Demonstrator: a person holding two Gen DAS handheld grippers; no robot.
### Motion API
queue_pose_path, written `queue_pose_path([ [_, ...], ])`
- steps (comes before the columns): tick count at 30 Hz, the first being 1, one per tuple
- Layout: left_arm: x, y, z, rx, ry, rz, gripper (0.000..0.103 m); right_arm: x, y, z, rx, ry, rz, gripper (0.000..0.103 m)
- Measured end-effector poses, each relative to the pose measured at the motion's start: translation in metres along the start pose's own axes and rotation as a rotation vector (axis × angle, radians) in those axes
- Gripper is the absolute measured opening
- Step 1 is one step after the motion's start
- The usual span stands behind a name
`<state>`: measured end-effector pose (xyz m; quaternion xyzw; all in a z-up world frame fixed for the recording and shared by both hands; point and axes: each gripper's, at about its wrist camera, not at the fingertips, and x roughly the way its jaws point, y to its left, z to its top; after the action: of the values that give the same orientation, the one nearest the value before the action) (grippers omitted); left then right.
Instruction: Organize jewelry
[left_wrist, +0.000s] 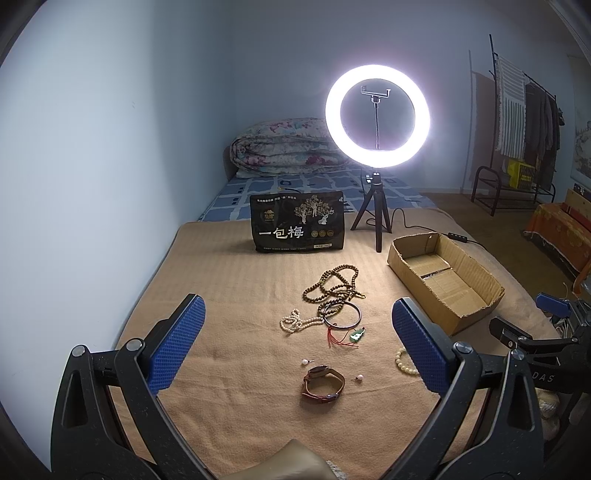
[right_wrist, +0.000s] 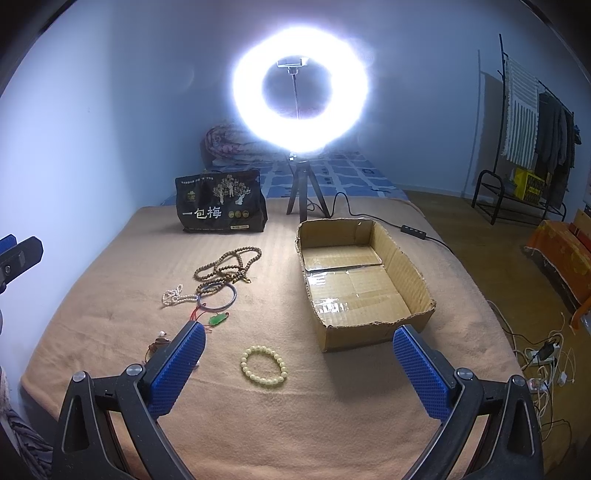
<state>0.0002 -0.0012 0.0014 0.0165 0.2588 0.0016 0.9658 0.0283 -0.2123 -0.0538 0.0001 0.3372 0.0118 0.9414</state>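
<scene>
Jewelry lies on a tan blanket (left_wrist: 229, 295): a brown bead necklace (left_wrist: 334, 282), a white pearl strand (left_wrist: 295, 322), a dark bangle (left_wrist: 342, 314), a green pendant on red cord (left_wrist: 357, 335), a brown leather watch (left_wrist: 323, 384), two small pearl earrings (left_wrist: 305, 362) and a pale yellow bead bracelet (right_wrist: 263, 365). An open empty cardboard box (right_wrist: 364, 288) stands to the right. My left gripper (left_wrist: 299, 343) is open above the watch. My right gripper (right_wrist: 299, 365) is open, with the yellow bracelet between its fingers' line of sight.
A lit ring light on a tripod (left_wrist: 377, 114) and a black snack bag (left_wrist: 297, 227) stand at the blanket's far end. A folded quilt (left_wrist: 280, 147) lies behind. A clothes rack (right_wrist: 532, 147) and floor cables (right_wrist: 546, 362) are to the right.
</scene>
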Motion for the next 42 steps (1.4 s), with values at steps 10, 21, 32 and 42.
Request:
queue_pose_path([
  [10, 0.0018, -0.0013, -0.0013, 0.0, 0.0, 0.0, 0.103, 0.0015, 0.0019, -0.0009, -0.005, 0.007, 0.005, 0.103],
  [21, 0.0017, -0.0013, -0.0016, -0.001, 0.0, -0.001, 0.103, 0.0024, 0.0017, -0.0029, -0.004, 0.01, 0.007, 0.103],
  [32, 0.0019, -0.0012, -0.002, 0.0, 0.001, -0.001, 0.103, 0.0025, 0.0017, -0.0026, -0.005, 0.011, 0.008, 0.103],
  [42, 0.0051, -0.0003, -0.0037, 0.0, 0.008, 0.003, 0.103, 0.0042, 0.002, -0.0069, -0.005, 0.016, 0.013, 0.103],
])
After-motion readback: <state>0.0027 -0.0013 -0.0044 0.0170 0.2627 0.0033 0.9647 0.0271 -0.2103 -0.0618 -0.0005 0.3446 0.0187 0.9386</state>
